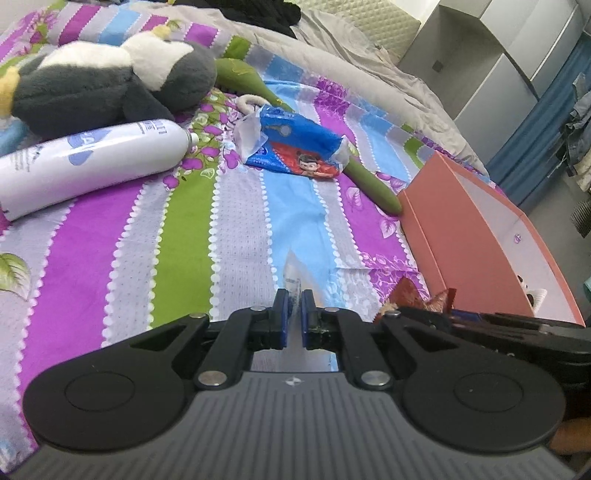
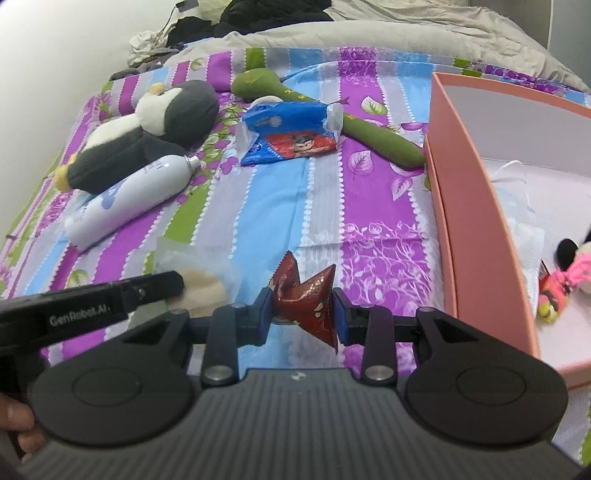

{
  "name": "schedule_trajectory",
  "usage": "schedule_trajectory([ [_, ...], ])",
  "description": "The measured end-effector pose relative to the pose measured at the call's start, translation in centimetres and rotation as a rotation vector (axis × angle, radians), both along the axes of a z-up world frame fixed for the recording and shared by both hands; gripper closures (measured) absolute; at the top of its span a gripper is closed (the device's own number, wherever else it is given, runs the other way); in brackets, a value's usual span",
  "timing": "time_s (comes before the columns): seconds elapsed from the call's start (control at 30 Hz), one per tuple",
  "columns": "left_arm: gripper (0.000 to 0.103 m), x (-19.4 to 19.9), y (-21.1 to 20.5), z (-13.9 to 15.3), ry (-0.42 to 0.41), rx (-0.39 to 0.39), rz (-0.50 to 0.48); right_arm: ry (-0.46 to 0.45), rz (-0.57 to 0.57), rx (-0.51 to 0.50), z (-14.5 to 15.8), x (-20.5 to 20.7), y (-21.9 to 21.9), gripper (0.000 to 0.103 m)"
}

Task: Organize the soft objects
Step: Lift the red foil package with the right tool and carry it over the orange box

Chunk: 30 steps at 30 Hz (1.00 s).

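My left gripper (image 1: 293,297) is shut on the thin edge of a clear plastic packet (image 1: 292,275). In the right wrist view that packet (image 2: 201,275) shows a beige round pad inside, hanging just above the bedsheet. My right gripper (image 2: 303,295) is shut on a crumpled red foil packet (image 2: 308,301), which also shows in the left wrist view (image 1: 408,293). An open pink box (image 2: 476,229) stands just right of both grippers. Inside it lie a small pink and black plush toy (image 2: 565,280) and a white mask (image 2: 517,206).
On the striped bedsheet (image 1: 110,266) farther back lie a grey and white penguin plush (image 1: 103,85), a white bottle (image 1: 92,158), a blue tissue pack (image 1: 295,142) and a long green plush stick (image 1: 373,181). A grey blanket (image 2: 369,33) and dark clothes are bunched at the bed's far end.
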<state>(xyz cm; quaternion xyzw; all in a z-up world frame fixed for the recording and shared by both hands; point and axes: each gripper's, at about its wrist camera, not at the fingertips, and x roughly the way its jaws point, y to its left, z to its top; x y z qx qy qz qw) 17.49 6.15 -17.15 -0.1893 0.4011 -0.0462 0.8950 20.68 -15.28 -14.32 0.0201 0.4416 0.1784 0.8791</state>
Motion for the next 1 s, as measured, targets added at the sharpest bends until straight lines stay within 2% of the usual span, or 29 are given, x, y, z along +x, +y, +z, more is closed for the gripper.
schedule_trajectory([
  [0.3,0.095,-1.8,-1.1,2.9,-0.026,0.018,-0.013,-0.041,-0.015,0.025,2.2,-1.9,-1.5,0.066],
  [0.47,0.095,-1.9,-1.8,5.5,-0.057,0.036,-0.011,-0.075,-0.013,0.034,4.1,-2.2,-1.9,0.066],
  [0.7,0.095,-1.1,-3.1,10.1,-0.108,0.055,-0.023,-0.142,-0.020,0.045,8.2,-1.5,-2.9,0.066],
  [1.0,0.095,1.5,-6.0,16.5,-0.201,0.041,-0.053,-0.240,-0.032,0.049,14.0,0.3,-5.8,0.066],
])
